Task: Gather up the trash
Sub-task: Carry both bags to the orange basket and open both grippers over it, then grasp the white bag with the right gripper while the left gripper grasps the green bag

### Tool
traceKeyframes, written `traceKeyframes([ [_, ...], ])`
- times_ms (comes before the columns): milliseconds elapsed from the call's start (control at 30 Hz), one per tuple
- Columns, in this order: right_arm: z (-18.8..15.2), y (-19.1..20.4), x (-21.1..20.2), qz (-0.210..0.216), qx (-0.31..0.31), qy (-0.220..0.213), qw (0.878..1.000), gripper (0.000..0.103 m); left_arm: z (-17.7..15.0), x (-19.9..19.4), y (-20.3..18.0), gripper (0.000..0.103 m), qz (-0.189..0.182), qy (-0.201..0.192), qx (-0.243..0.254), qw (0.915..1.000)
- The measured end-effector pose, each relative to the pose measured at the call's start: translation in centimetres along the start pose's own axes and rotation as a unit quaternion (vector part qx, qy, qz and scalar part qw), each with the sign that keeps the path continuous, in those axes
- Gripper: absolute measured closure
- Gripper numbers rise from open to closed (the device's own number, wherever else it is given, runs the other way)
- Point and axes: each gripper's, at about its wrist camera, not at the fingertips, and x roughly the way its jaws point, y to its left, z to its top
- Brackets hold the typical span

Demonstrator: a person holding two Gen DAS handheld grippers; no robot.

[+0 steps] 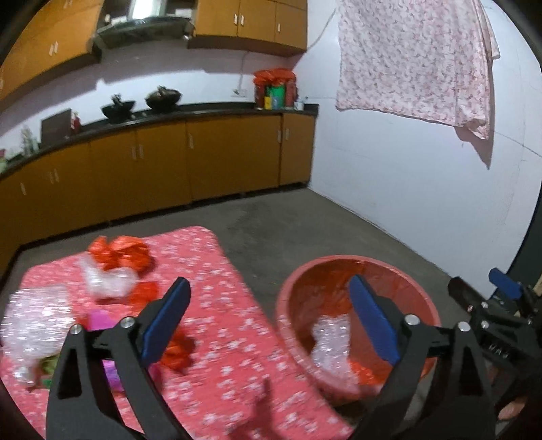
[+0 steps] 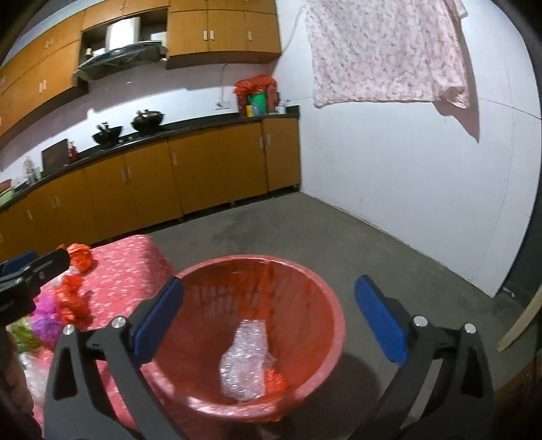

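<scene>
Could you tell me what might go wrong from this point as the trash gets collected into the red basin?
1. The red basin stands off the table edge, so a piece released early could drop onto the concrete floor.
2. The bubble wrap on the pink floral tablecloth looks light and slippery; the left tongs may lose it.
3. The right tongs hang open close by, so the two could collide over the basin.

Home kitchen: orange cabinets [image 1: 162, 159], range hood [image 1: 142, 28], woks [image 1: 162, 98].
</scene>
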Motion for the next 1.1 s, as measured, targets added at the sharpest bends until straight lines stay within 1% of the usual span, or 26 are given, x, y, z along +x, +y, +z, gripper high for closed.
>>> traceKeyframes([
  [133,-0.2,2.3,-1.4,0.026,-0.017,-0.004,1.0,0.004,-0.9,-2.7,2.3,0.003,0.032,-0.008,-0.001,0.9994],
  [233,-0.6,4.9,-2.5,0.058,-0.028,0.002,0.998,0.004,-2.3,-4.9,4.5,0.002,0.064,-0.012,-0.004,0.9978],
  [367,-1.9,8.9,-3.7,0.113,-0.041,0.022,0.993,0.004,-4.8,-7.4,8.6,0.002,0.108,-0.003,-0.019,0.994],
  [500,-3.5,13.0,-4.5,0.153,-0.065,0.043,0.985,0.004,-7.4,-9.3,13.2,0.002,0.151,0.013,-0.047,0.9873],
  [567,-4.5,15.2,-4.7,0.17,-0.077,0.055,0.981,0.004,-8.7,-10.1,15.6,0.002,0.179,0.023,-0.063,0.9816],
  [667,-6.1,18.7,-5.0,0.197,-0.091,0.075,0.973,0.004,-10.3,-11.2,18.8,0.002,0.202,0.031,-0.09,0.9747],
  [767,-7.7,21.4,-5.3,0.211,-0.108,0.091,0.967,0.004,-11.6,-12.2,21.1,0.002,0.222,0.037,-0.109,0.9683],
  [900,-10.0,24.4,-5.1,0.212,-0.128,0.11,0.963,0.004,-13.1,-13.2,23.5,0.002,0.238,0.043,-0.127,0.962],
  [1000,-11.4,25.6,-4.7,0.202,-0.136,0.123,0.962,0.004,-13.7,-13.5,24.3,0.002,0.241,0.046,-0.137,0.9597],
  [1100,-11.7,26.1,-3.7,0.196,-0.134,0.137,0.962,0.005,-13.8,-13.4,24.5,0.002,0.239,0.047,-0.143,0.9593],
])
